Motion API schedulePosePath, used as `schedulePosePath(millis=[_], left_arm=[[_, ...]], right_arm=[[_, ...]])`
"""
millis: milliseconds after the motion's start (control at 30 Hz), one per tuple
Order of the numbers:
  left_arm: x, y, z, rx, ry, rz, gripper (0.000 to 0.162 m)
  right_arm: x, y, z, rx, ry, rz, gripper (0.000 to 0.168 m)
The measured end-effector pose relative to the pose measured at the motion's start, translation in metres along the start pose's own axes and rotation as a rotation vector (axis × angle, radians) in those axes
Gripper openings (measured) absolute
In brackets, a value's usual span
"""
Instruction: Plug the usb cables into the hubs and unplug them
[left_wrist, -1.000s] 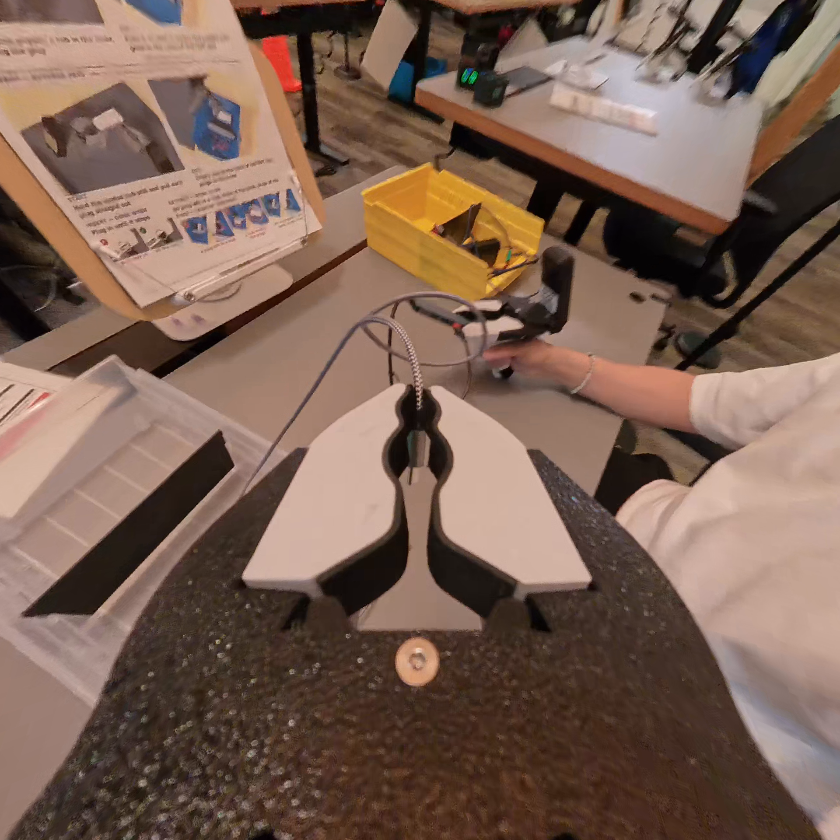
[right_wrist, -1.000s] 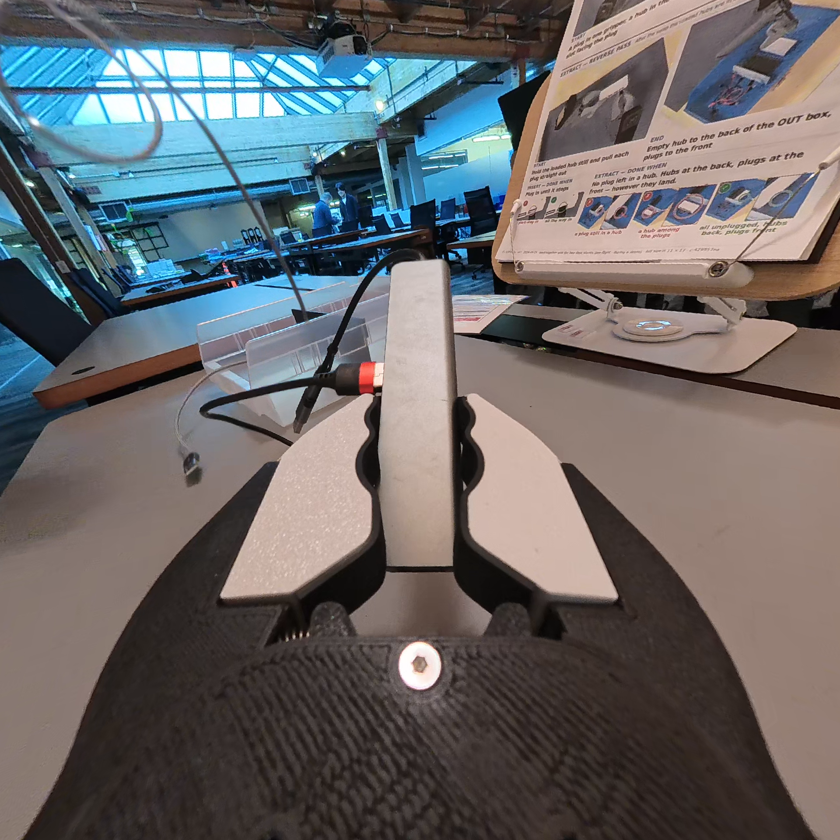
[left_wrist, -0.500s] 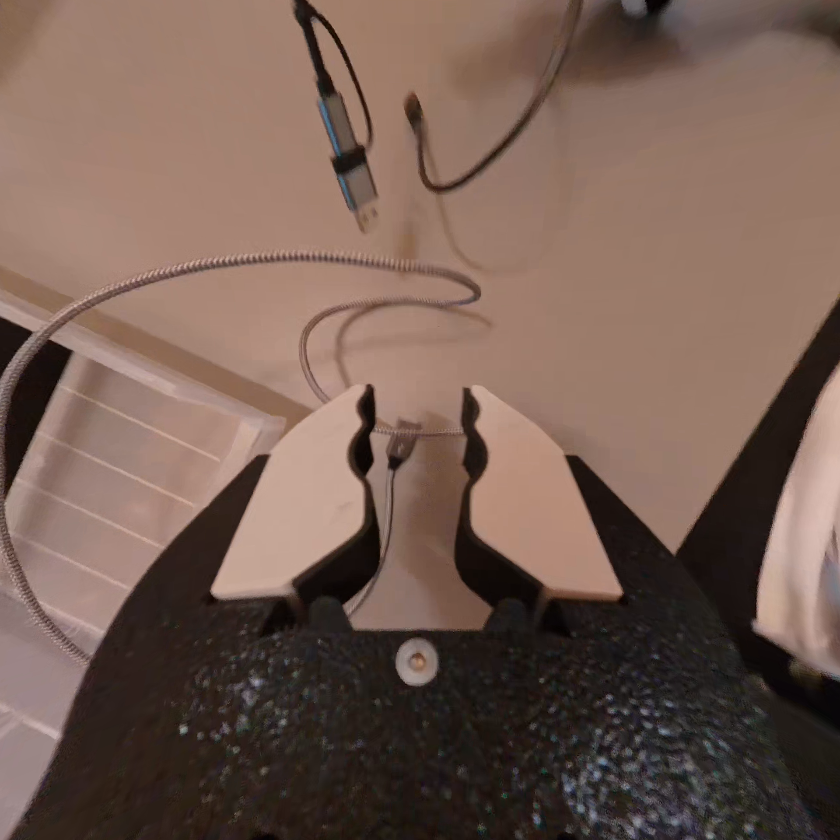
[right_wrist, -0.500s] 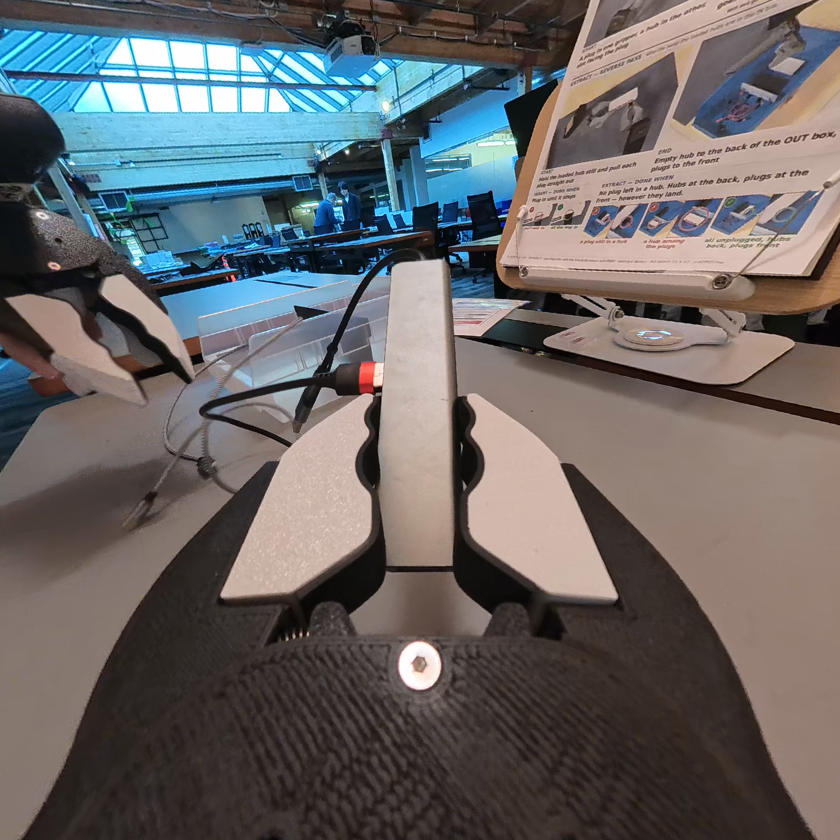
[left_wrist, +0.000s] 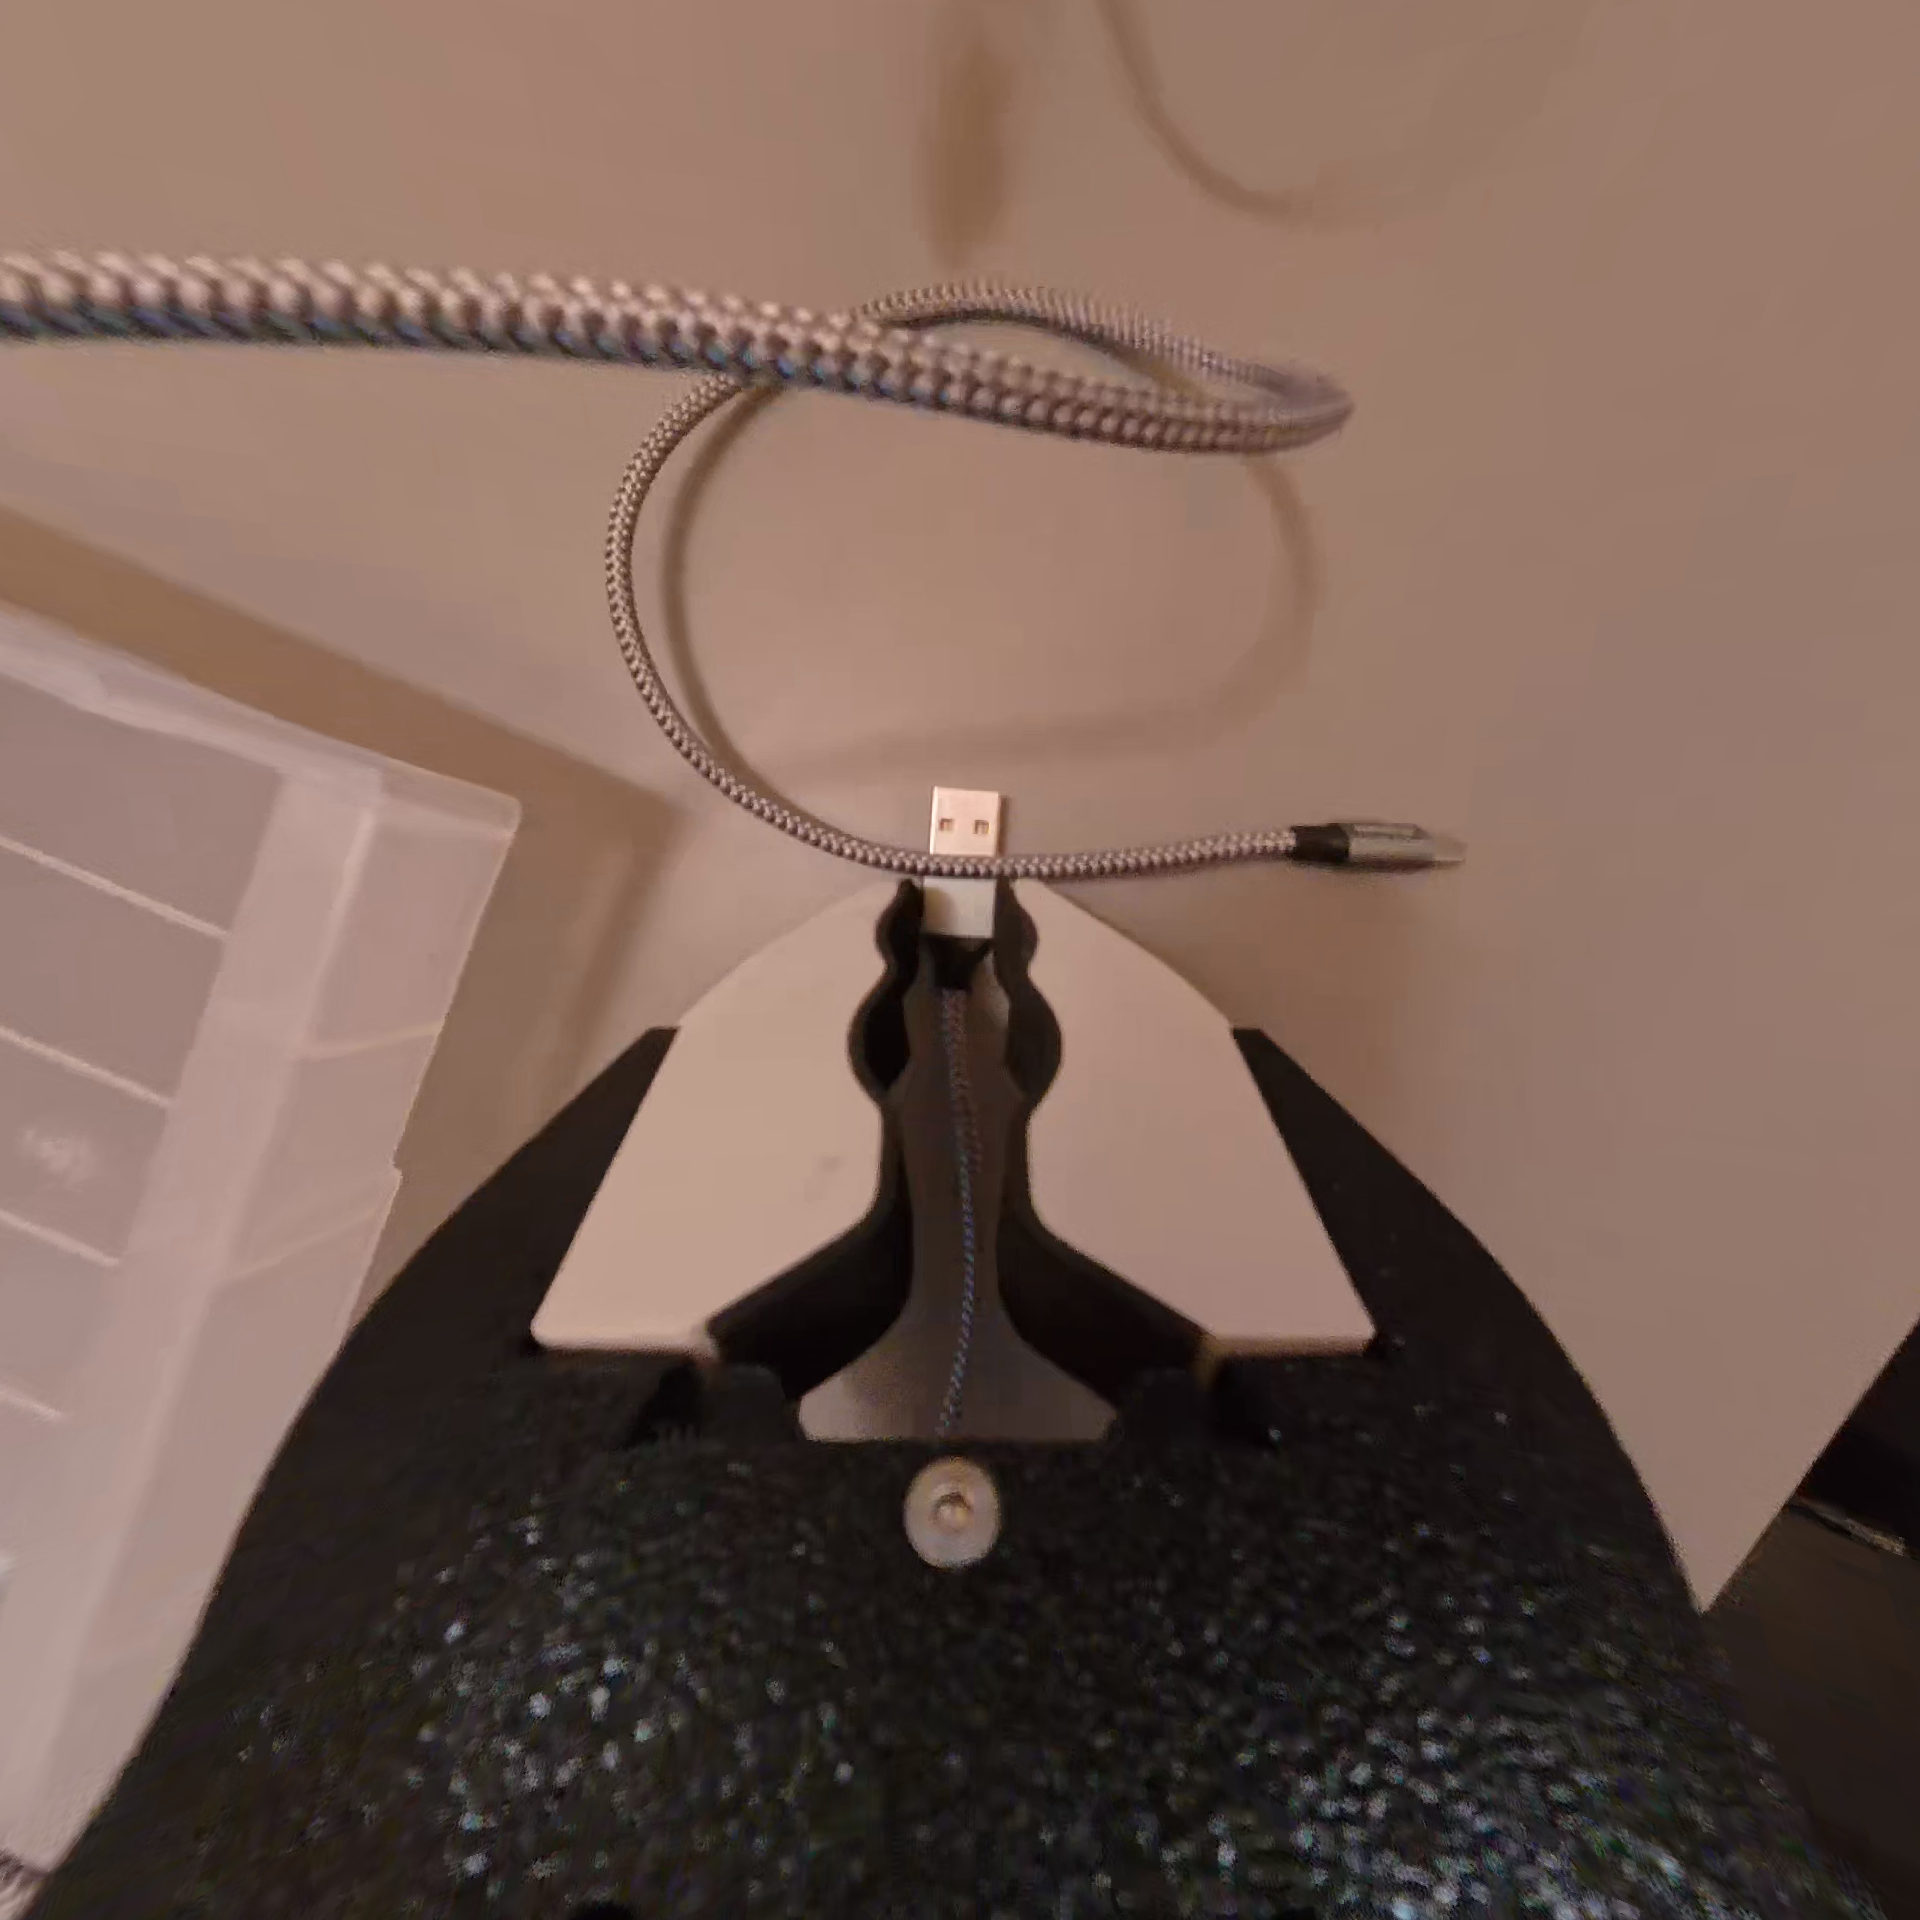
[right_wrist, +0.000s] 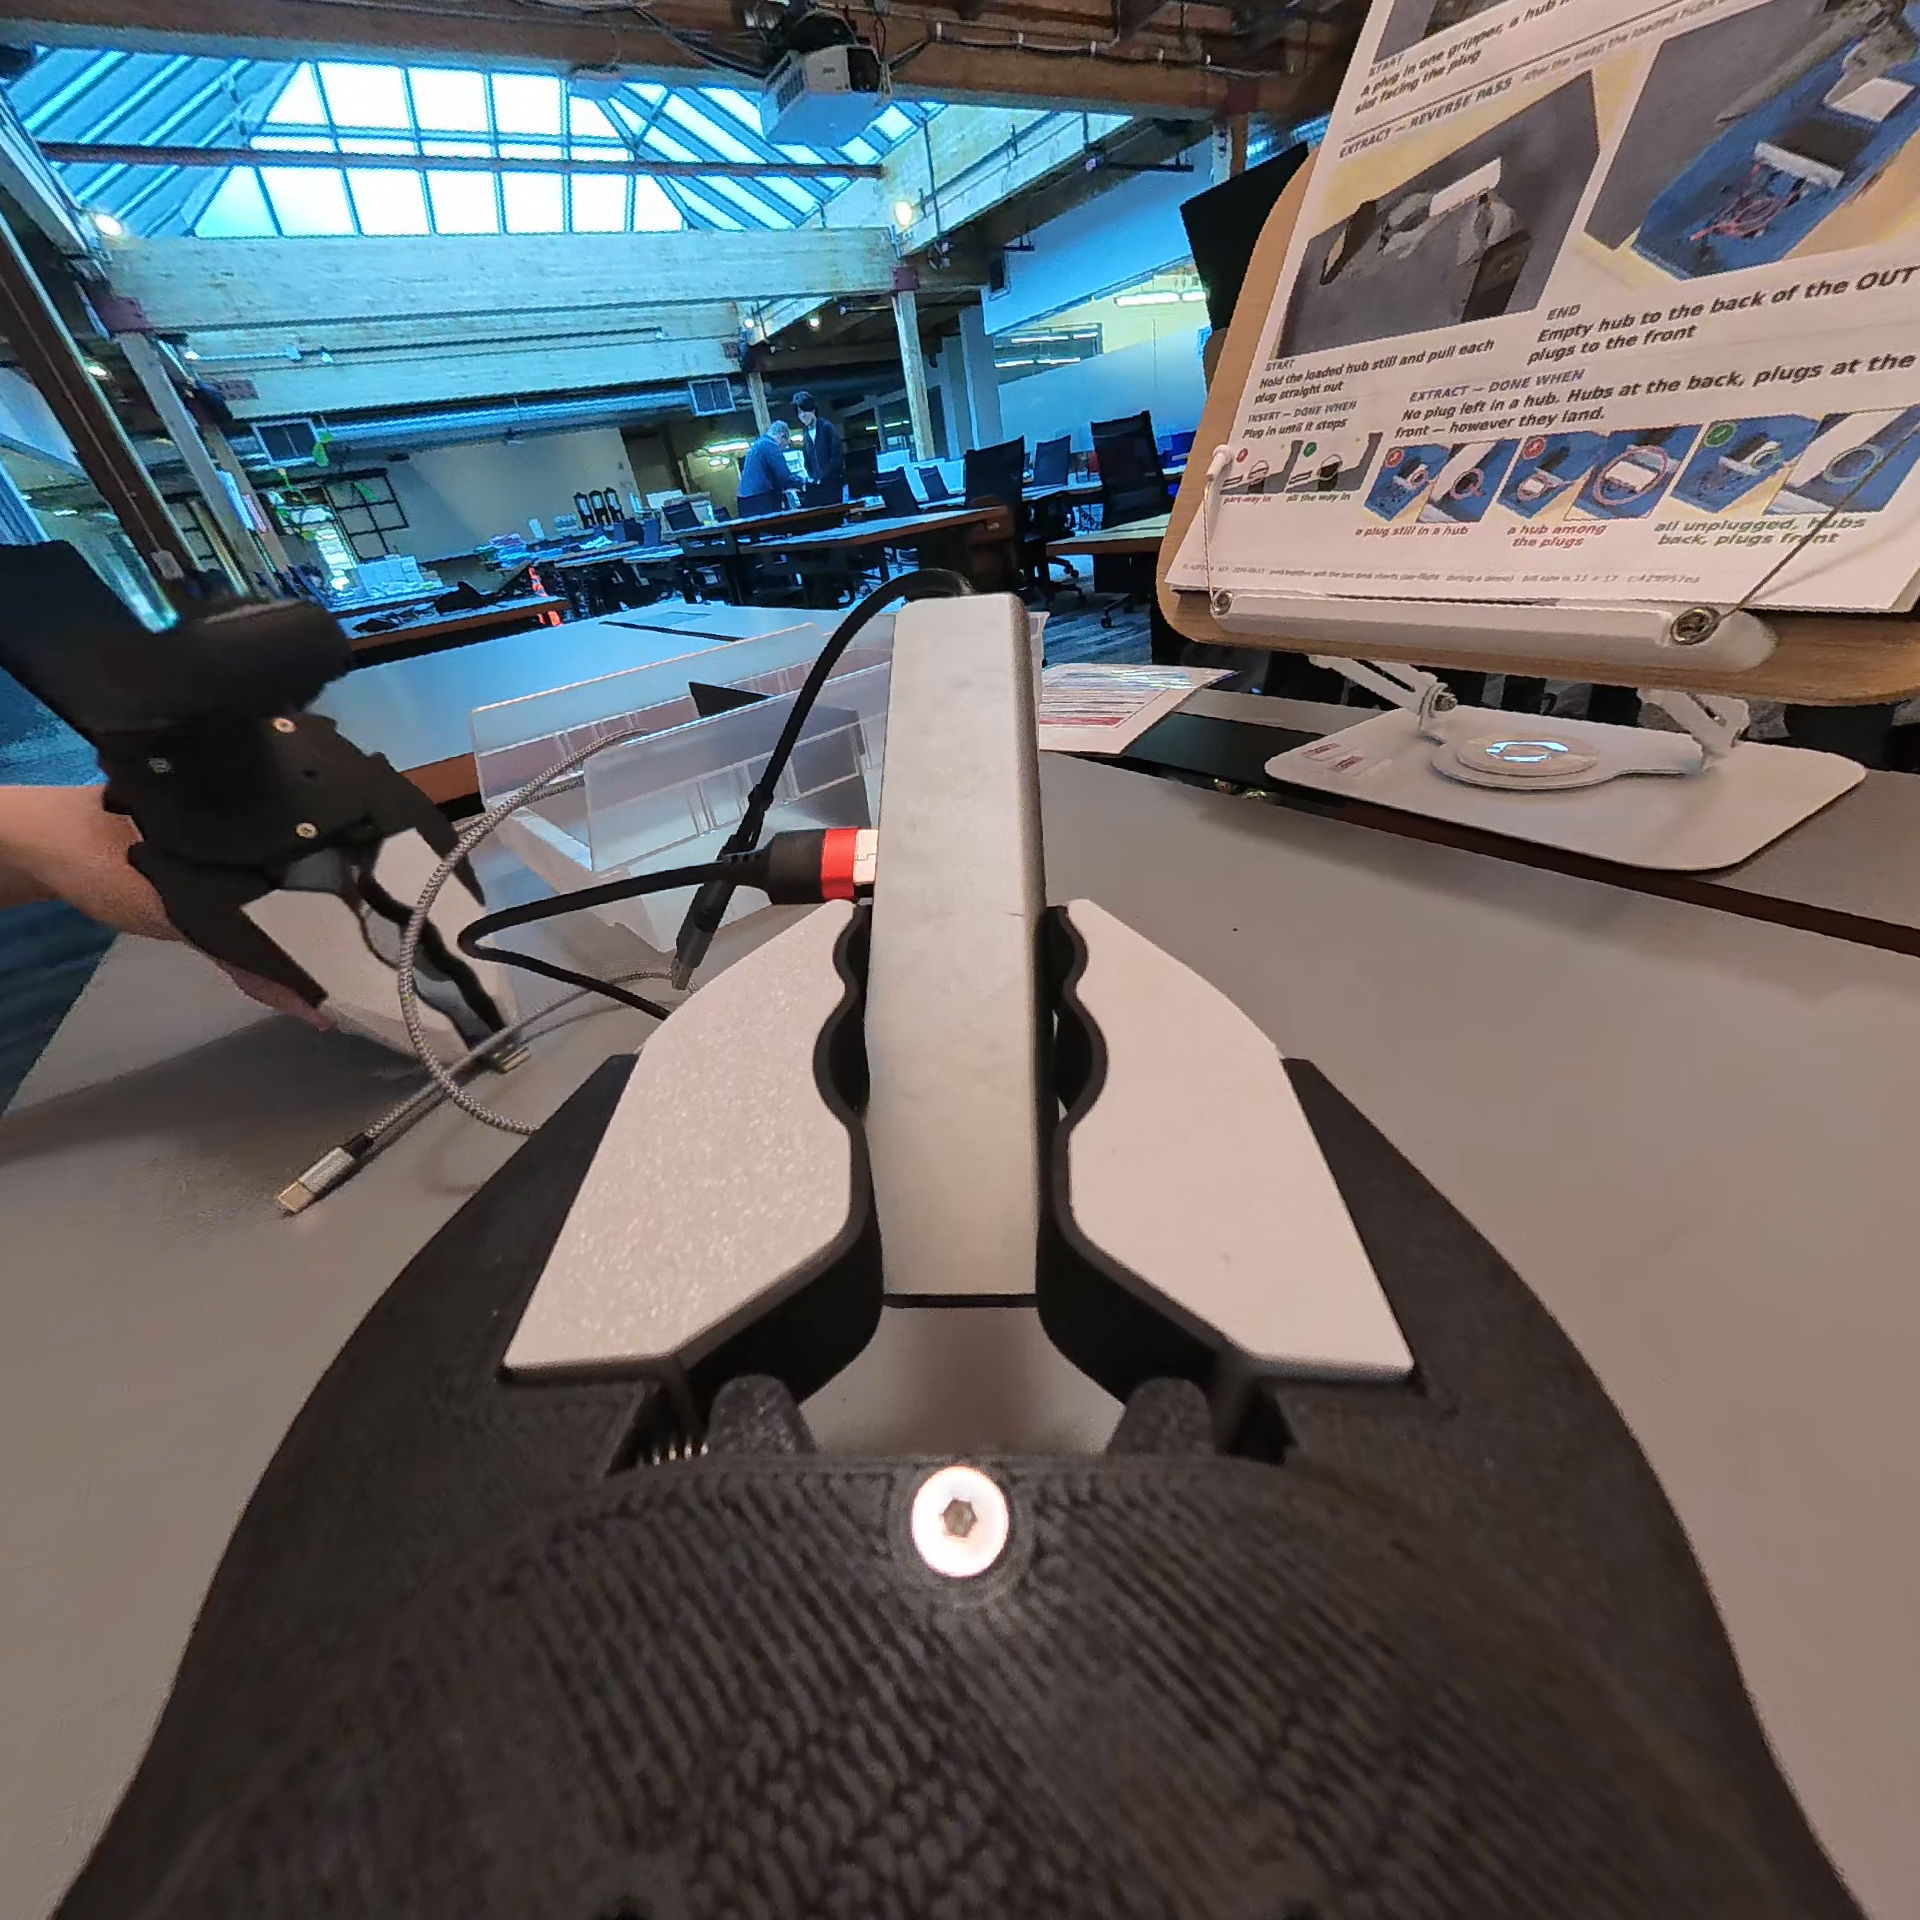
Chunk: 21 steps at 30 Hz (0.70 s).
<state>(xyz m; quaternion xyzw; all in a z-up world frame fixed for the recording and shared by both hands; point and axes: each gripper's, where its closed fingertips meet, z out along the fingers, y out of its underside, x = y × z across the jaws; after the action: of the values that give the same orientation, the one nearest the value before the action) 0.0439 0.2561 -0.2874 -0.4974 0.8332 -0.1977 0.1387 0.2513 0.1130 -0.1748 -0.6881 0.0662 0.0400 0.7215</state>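
Right hand-held gripper (right_wrist: 956, 997) is clamped on an upright grey hub (right_wrist: 954, 894) above the table (right_wrist: 1558, 1091); one black cable w/ red-collared plug (right_wrist: 831, 864) is already seated in its side. Left hand-held gripper (left_wrist: 961, 914) is closed on the braided cable's USB plug (left_wrist: 966, 844), low over the table by a clear bin (left_wrist: 208, 987). Judged approx. midway: 2nd plug grasped, not yet inserted; unplugging remains.

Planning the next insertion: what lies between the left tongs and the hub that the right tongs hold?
In the right wrist view, between the left tongs and the hub lie a black cable and loops of braided cable on the table.
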Motion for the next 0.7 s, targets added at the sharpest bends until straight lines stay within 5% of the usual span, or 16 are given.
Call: schedulePosePath(millis=[333, 567, 700], left_arm=[[0.028, -0.006, -0.026, -0.034, 0.122, -0.131, 0.013], [0.076, -0.097, -0.11, 0.294, 0.33, -0.103, 0.013], [0.086, -0.133, -0.125, 0.369, 0.33, -0.11, 0.013]], right_arm=[[-0.002, 0.001, 0.0, -0.004, -0.012, -0.002, 0.032], [0.003, -0.002, -0.002, 0.021, -0.016, 0.05, 0.032], [0.007, -0.004, -0.004, 0.04, -0.011, 0.081, 0.032]])
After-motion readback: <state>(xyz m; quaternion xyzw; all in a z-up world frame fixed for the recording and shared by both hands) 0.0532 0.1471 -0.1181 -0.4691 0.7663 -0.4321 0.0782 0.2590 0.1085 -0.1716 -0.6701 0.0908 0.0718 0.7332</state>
